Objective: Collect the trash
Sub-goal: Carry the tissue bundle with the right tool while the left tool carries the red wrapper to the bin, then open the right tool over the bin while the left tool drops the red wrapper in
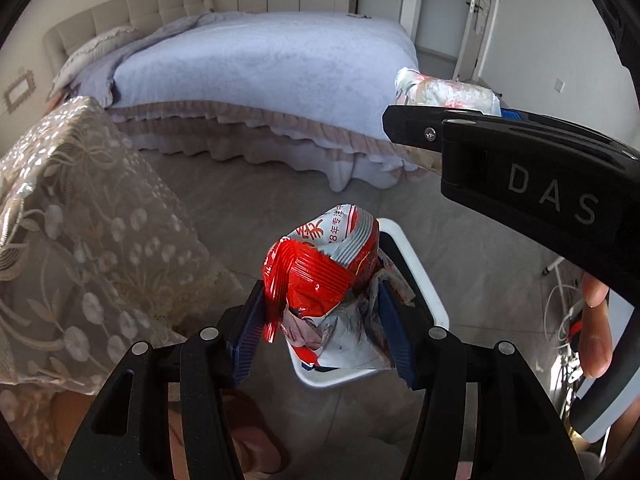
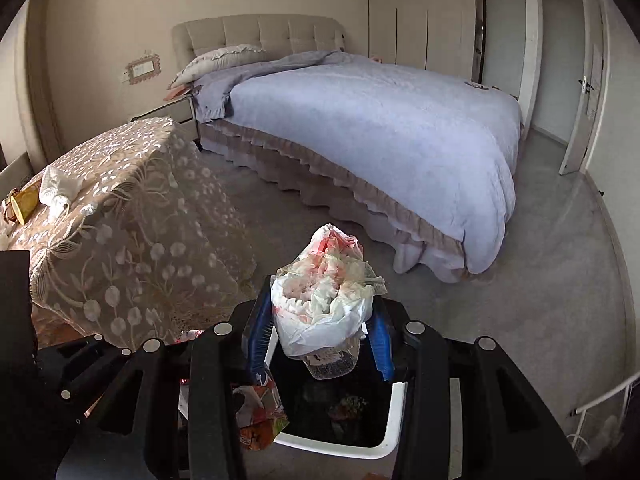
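Note:
My left gripper (image 1: 322, 292) is shut on a crumpled red and white snack wrapper (image 1: 316, 276). It hangs over a white-rimmed bin (image 1: 424, 280) standing on the floor. Up to the right, one finger (image 1: 420, 132) of my right gripper crosses the left wrist view with a pale crumpled bag (image 1: 444, 92) behind it. In the right wrist view my right gripper (image 2: 322, 300) is shut on that white plastic bag (image 2: 324, 304), printed pink and red. It is just above the bin's (image 2: 384, 432) dark inside. A hand (image 1: 596, 320) holds the right gripper's handle.
A table under a beige lace cloth (image 2: 132, 220) stands close on the left, with a tissue (image 2: 60, 188) on top. A bed with a lilac cover (image 2: 380, 140) fills the back. An open door (image 2: 580, 100) is at the far right. Cables (image 1: 564, 312) lie right of the bin.

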A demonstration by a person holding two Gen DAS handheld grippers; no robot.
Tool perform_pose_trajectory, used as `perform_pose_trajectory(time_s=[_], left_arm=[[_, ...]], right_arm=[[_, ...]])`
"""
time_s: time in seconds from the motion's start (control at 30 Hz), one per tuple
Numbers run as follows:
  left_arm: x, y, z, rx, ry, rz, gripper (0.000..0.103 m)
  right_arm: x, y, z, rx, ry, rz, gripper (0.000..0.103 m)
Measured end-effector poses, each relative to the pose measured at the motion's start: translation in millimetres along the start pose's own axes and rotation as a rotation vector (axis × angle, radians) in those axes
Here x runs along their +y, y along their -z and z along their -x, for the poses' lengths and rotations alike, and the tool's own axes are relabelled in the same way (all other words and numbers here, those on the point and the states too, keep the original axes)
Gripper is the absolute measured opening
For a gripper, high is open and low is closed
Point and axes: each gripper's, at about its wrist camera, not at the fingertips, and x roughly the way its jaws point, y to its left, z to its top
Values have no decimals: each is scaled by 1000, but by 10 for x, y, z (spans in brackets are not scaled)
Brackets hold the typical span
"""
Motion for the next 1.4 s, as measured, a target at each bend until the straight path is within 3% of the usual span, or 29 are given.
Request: perform_pose_trajectory(time_s=[0.13,0.2,0.23,0.27,0.3,0.33,0.57,0.87,1.13,1.4], left_arm=[[-12,-25,-308,59,26,-4,60],[-2,-34,-439,81,43,2,78],[6,-33,-493,87,56,12,99],[18,-29,-538,92,57,24,98],[38,-27,-585,101,40,32,98],[22,-21,-632,108,36,35,98],[114,-48,-670,115,48,60,98],[191,-63,-444,73,32,76,98],[368,-147,32,-38,-58,88,98],[729,-133,670,-162,-172,169,98]], right_arm=[[-118,85,-287,61,6,-26,44],[-167,111,-394,80,10,-36,45],[-204,119,-445,88,10,-41,49],[-226,123,-489,99,9,-40,75],[-243,130,-516,97,18,-41,94],[-260,131,-520,83,36,-44,98],[-375,146,-663,114,55,-62,98],[-273,53,-524,80,41,-39,98],[-12,-186,-206,-12,-2,11,98],[391,-472,172,-145,-80,77,98]])
